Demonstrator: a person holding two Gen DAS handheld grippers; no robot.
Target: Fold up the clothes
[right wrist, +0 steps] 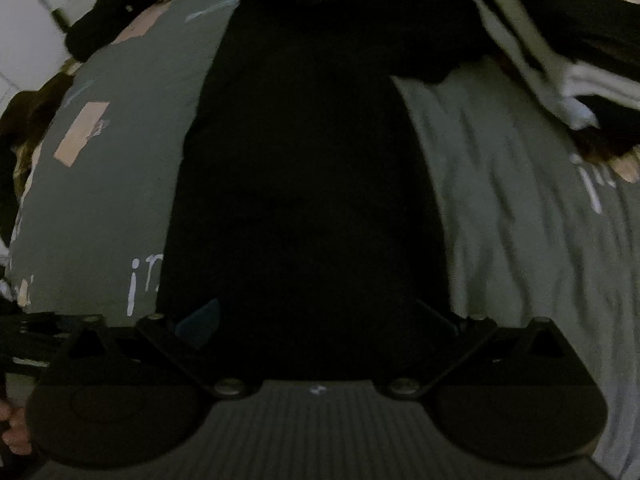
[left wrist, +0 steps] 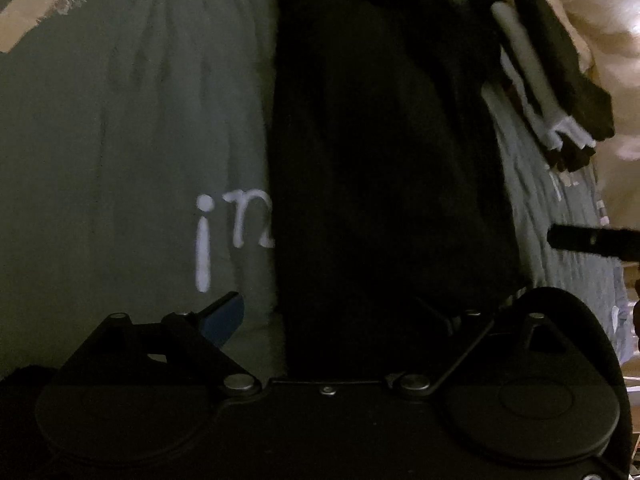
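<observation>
1. Looking down from the left wrist, a long black garment [left wrist: 384,160] lies flat on a grey-green bedspread [left wrist: 120,120], running away from the camera; white lettering [left wrist: 224,232] on the bedspread is partly covered by the garment's left edge; the left tool [left wrist: 336,312] hangs above the near end of the garment with its fingers spread wide, the blue-padded left finger [left wrist: 226,318] over bare bedspread and the right one dark against the cloth; nothing is gripped; a stack of folded dark and white clothes [left wrist: 552,80] sits at the bedspread's far right edge; a black bar-like object [left wrist: 592,240] pokes in from the right, what it is unclear.

2. Seen from the right wrist, the same black garment [right wrist: 304,180] fills the middle of the bedspread [right wrist: 500,200], a sleeve-like part reaching right at its far end; the right tool [right wrist: 316,316] stands wide open over the near end, its blue-padded finger [right wrist: 200,322] showing at left, and holds nothing; the folded clothes [right wrist: 560,40] lie at upper right; another dark garment [right wrist: 116,16] sits at upper left; fingertips of a hand [right wrist: 12,428] show at the lower left edge.
</observation>
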